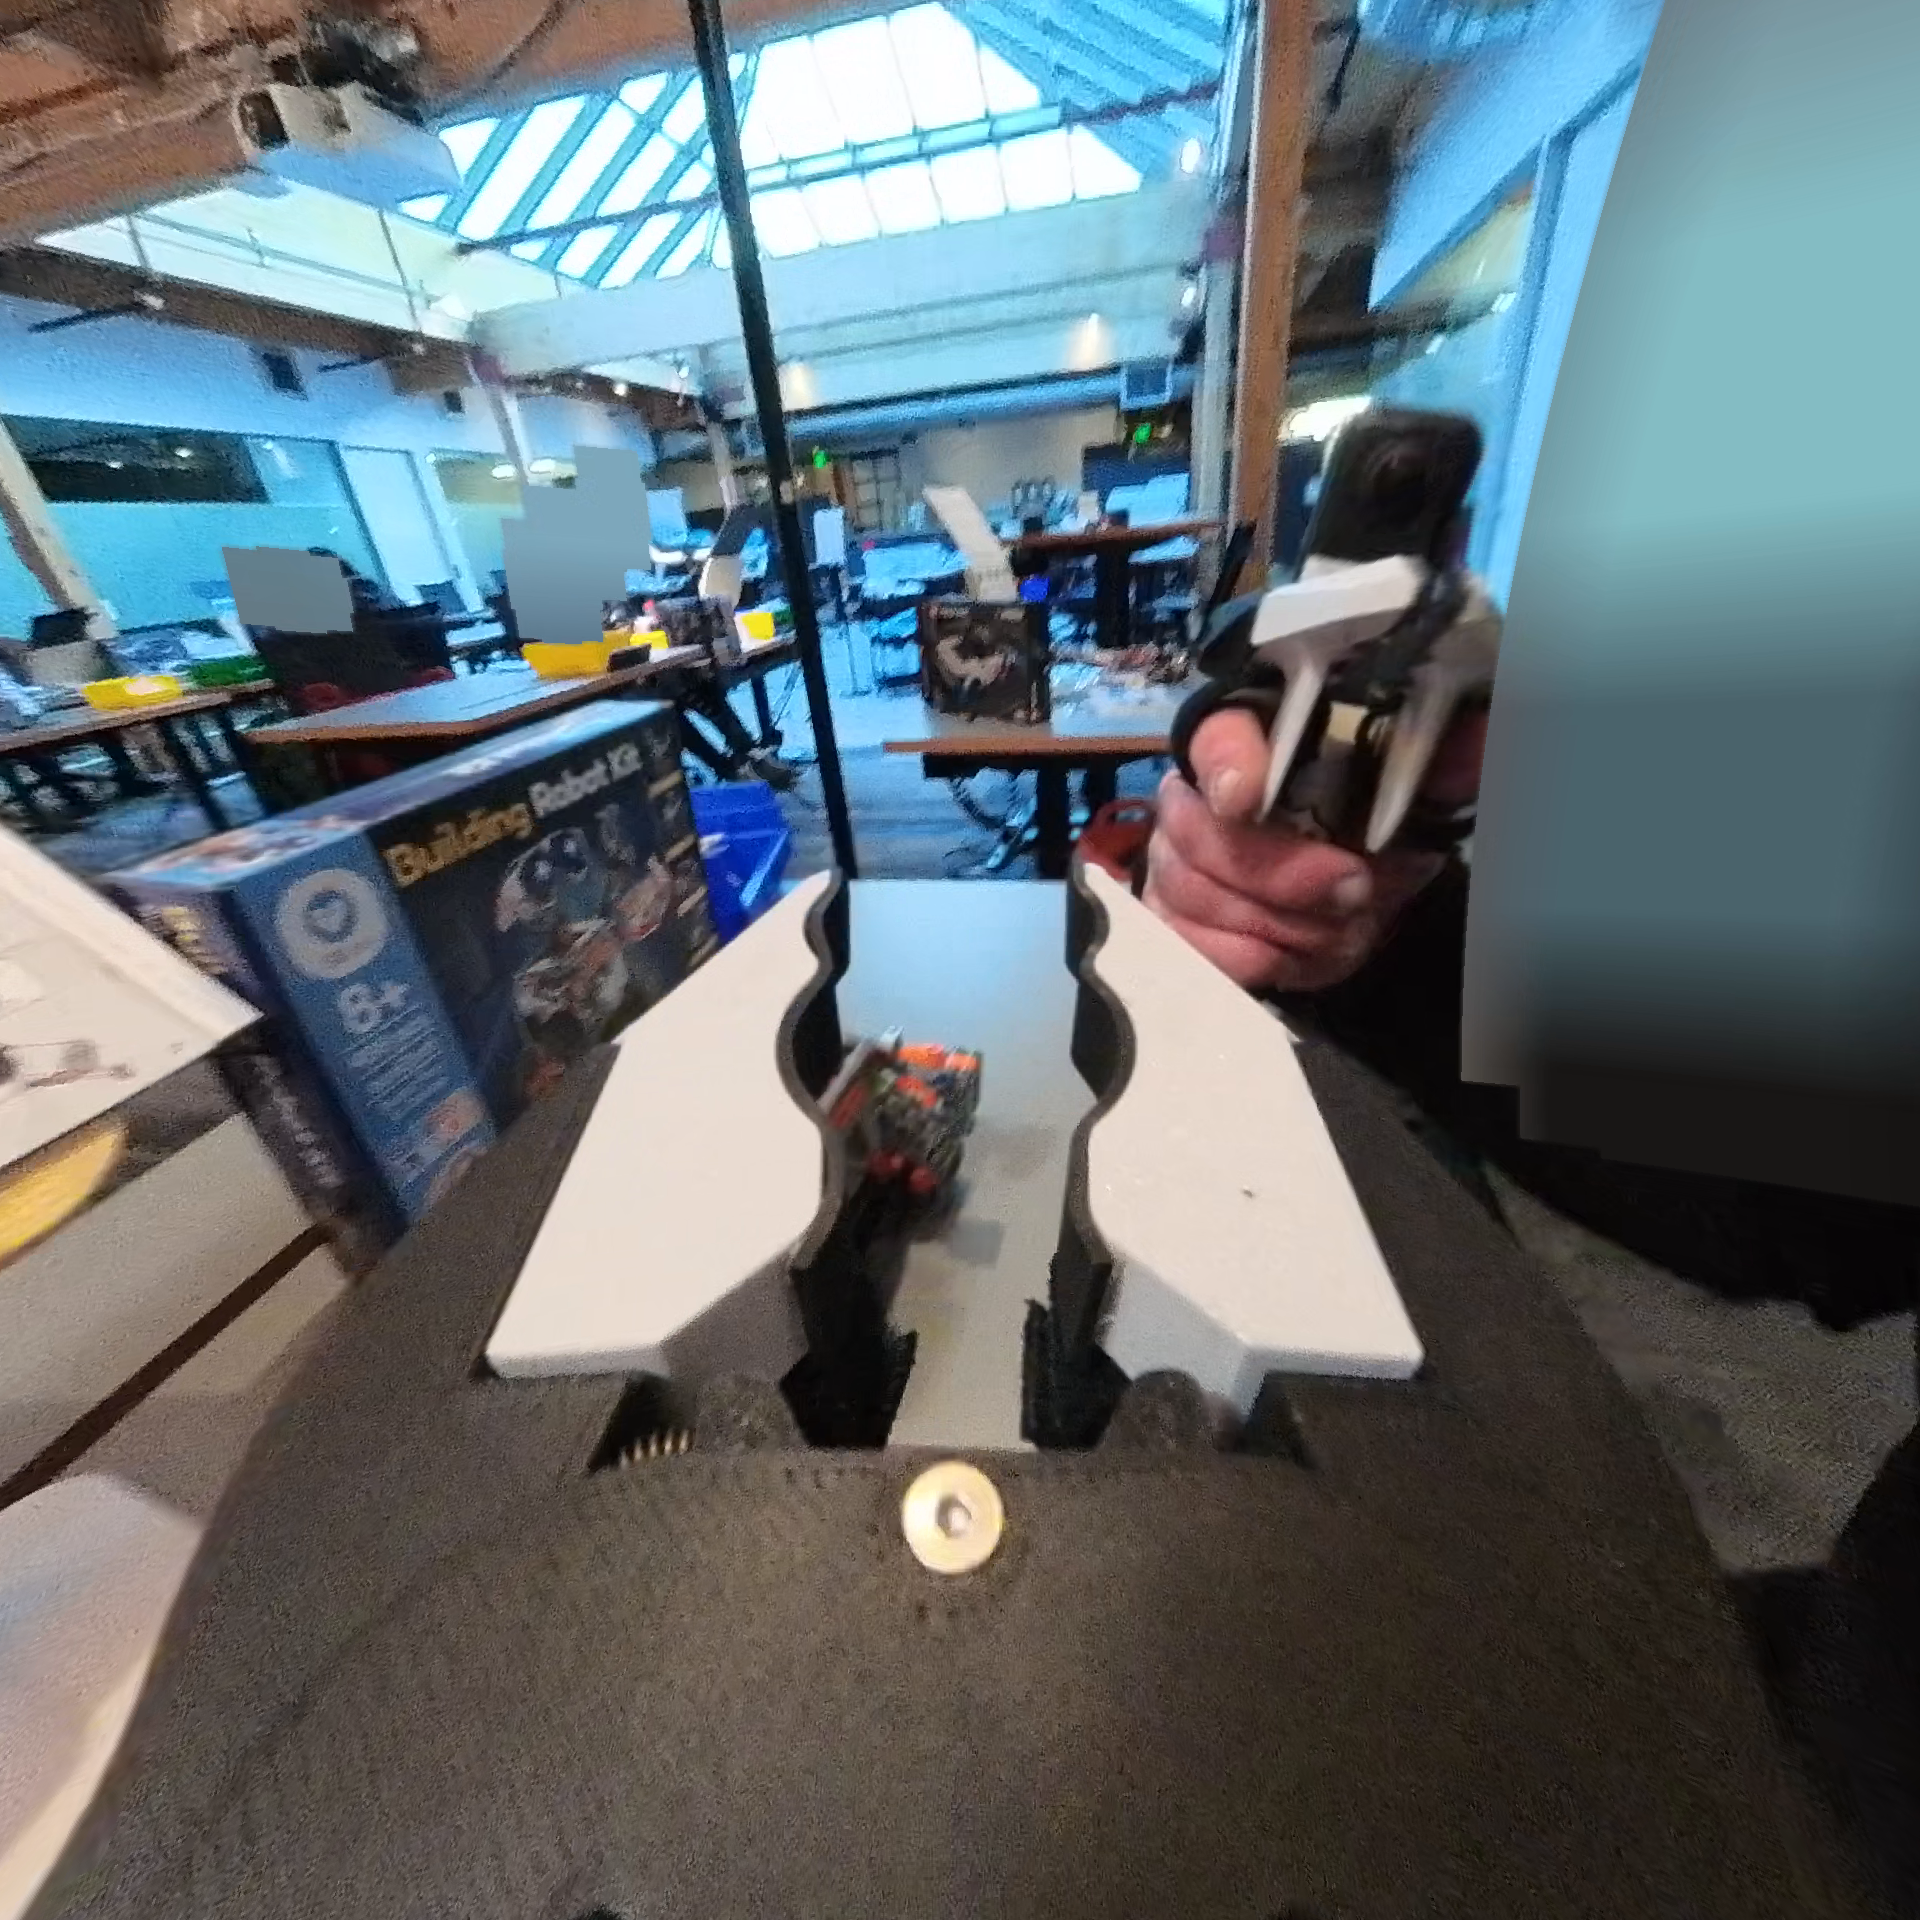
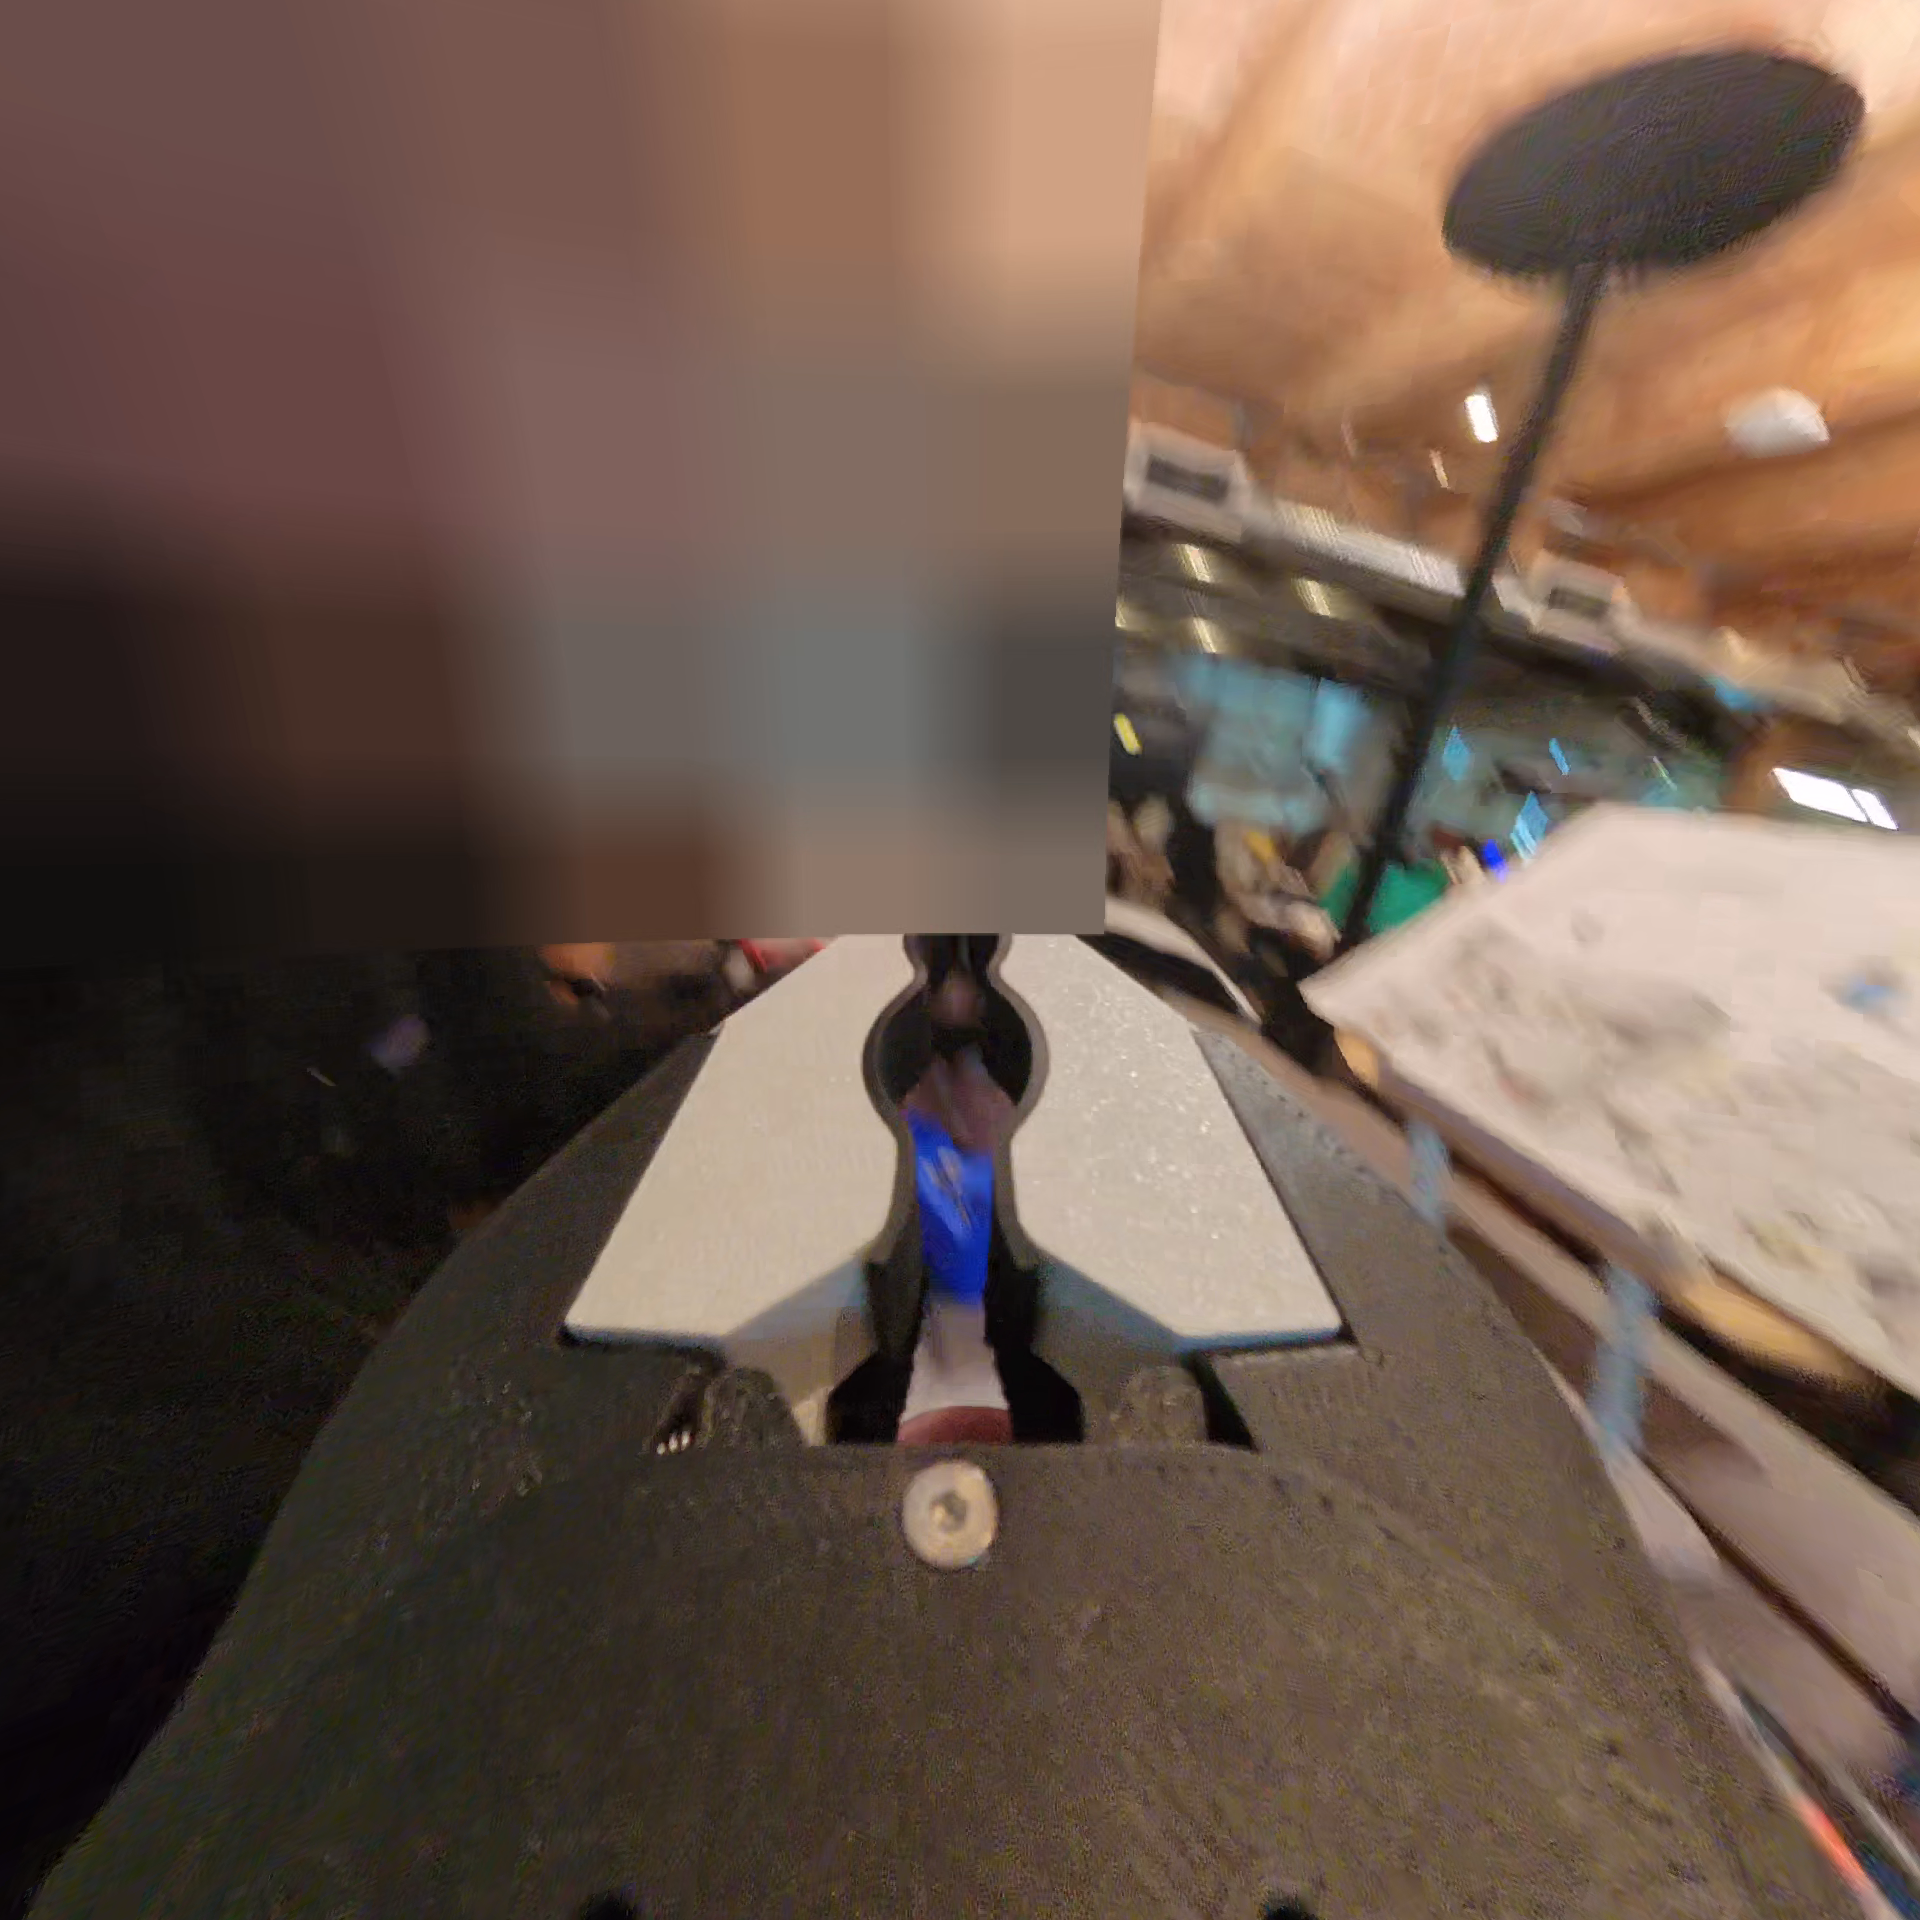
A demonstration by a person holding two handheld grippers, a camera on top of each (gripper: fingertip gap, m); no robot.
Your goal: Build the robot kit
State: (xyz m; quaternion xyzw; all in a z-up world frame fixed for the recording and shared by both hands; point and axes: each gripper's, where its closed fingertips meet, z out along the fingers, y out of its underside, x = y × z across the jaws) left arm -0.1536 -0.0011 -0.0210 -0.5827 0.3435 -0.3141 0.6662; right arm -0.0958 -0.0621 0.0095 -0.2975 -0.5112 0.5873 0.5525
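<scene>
My left gripper (image 1: 956,894) is open, its white fingers (image 1: 686,1122) spread wide. Between them, lower down on a grey tabletop (image 1: 956,956), stands a small multicoloured brick model (image 1: 904,1112), which no finger touches. My right gripper (image 1: 1325,821) shows farther off at the right, held up in a person's hand (image 1: 1268,894), fingers pointing down. In the right wrist view my right gripper (image 2: 956,951) has its fingers drawn almost together. A blurred blue thing (image 2: 951,1216) shows in the slit; I cannot tell whether it is gripped or lies behind.
A blue robot-kit box (image 1: 447,935) stands left of the left gripper, beside a tilted white printed sheet (image 1: 83,1008). A thin black pole (image 1: 769,416) rises behind the table. The right wrist view shows the sheet (image 2: 1662,1039) and the pole's round black top (image 2: 1652,156).
</scene>
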